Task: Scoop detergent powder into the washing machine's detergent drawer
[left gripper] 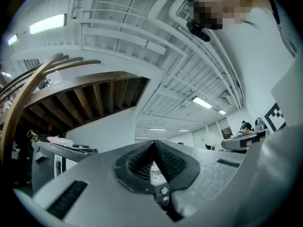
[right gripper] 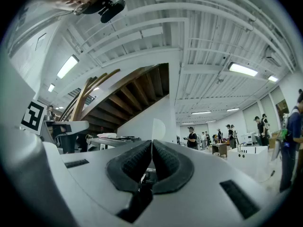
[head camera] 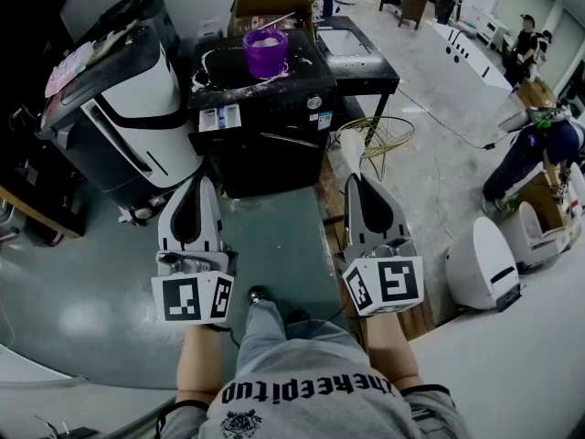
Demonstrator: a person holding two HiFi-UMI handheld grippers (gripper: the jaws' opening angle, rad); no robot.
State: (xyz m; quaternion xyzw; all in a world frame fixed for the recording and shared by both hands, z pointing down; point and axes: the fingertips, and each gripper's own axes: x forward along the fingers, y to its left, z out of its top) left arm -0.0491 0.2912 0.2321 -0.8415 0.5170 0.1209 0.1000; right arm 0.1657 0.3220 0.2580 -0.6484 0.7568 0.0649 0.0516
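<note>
**Head view:** The person holds the 2 grippers low and close to the body, both pointing forward at the black washing machine. The left gripper and right gripper are well short of the machine and touch nothing. A purple cup of white powder stands upright on the machine's top, with spilled powder around it. A thin pale handle leans out of the cup, its long axis running up and to the right, away from the person. The detergent drawer is the pale panel with a blue patch at the machine's front upper left, facing the person. I cannot tell how far out it is pulled.

**Left gripper view:** The left gripper tilts up toward the ceiling. Its ribbed pads are pressed together with nothing between them.

**Right gripper view:** This gripper also tilts upward. Its pads meet at the tips and hold nothing.
</note>
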